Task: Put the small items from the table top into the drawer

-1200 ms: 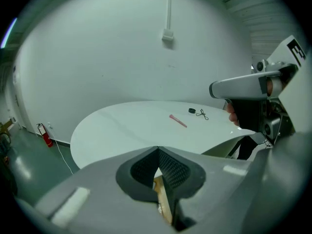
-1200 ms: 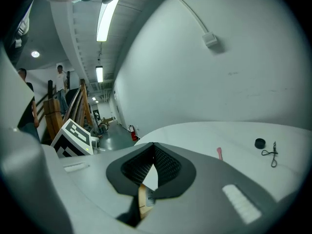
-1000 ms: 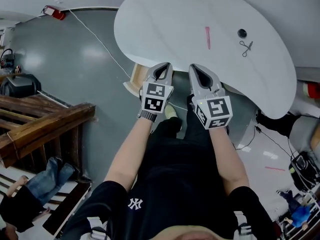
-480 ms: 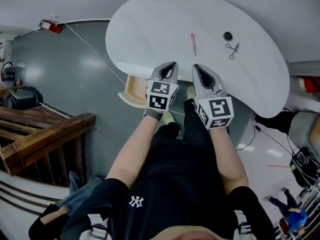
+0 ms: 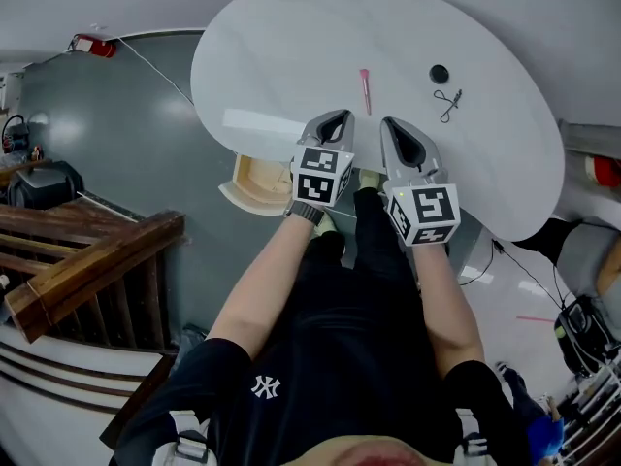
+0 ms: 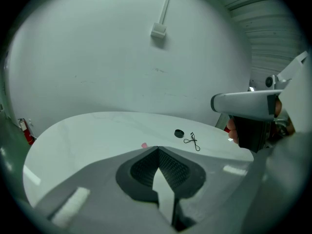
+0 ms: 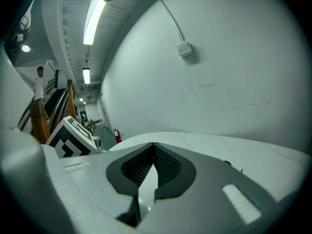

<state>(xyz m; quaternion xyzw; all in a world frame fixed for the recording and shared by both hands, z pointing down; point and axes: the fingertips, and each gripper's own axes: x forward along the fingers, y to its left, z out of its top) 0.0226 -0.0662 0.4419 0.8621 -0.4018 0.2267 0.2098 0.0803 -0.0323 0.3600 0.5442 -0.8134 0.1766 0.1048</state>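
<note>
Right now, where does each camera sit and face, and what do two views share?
Head view: head-mounted, steeply down at the table, forearms, left hand-held gripper, right hand-held gripper.
Left gripper view: along its shut jaws, across the table; right hand-held gripper shows.
Right gripper view: along its shut jaws, toward the wall; left marker cube shows.
Head and left share the black cap.

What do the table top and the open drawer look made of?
Table top: white, smooth and slightly glossy, with a soft light reflection; likely laminate or painted board. Drawer: pale tan, matte interior, which suggests wood or plywood; too small to confirm.
</note>
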